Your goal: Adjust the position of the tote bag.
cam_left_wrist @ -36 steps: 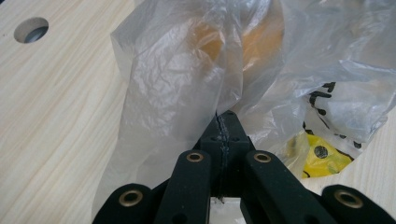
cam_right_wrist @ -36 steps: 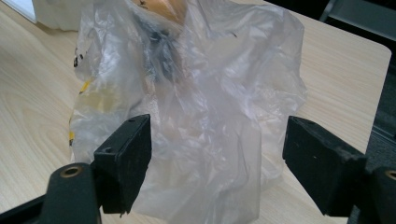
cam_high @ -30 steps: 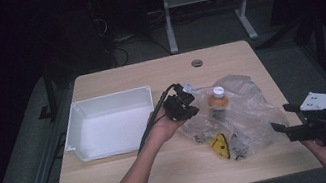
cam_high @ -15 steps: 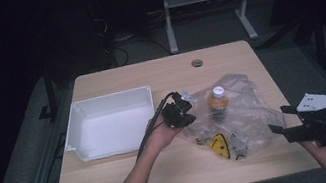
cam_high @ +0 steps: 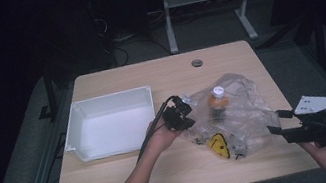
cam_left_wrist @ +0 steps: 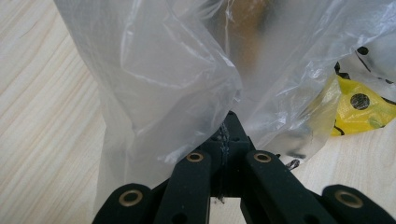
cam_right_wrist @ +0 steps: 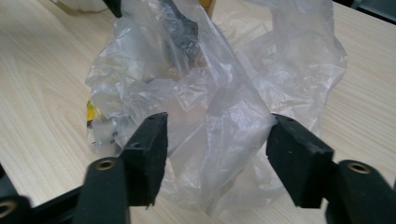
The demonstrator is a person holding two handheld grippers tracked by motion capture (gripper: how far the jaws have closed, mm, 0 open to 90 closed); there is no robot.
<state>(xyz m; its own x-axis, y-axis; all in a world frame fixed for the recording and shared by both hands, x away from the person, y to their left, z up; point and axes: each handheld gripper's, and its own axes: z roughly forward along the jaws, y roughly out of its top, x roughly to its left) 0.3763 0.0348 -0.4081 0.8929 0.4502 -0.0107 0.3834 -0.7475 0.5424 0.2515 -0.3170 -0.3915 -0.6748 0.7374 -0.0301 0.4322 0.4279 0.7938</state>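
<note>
High view shows my left gripper (cam_high: 181, 114) with fingers clamped on the edge of a clear plastic bag (cam_high: 236, 114) lying on the table (cam_high: 130, 178), right of a white bin (cam_high: 106, 124). My right gripper's (cam_right_wrist: 217, 140) fingers have just been closing, bag film between them, not yet pinched.

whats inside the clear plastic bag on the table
Through the clear plastic bag an orange bottle with a white cap stands upright, and a yellow packet with black spots lies near the front. Crumpled folds blur anything else inside.
</note>
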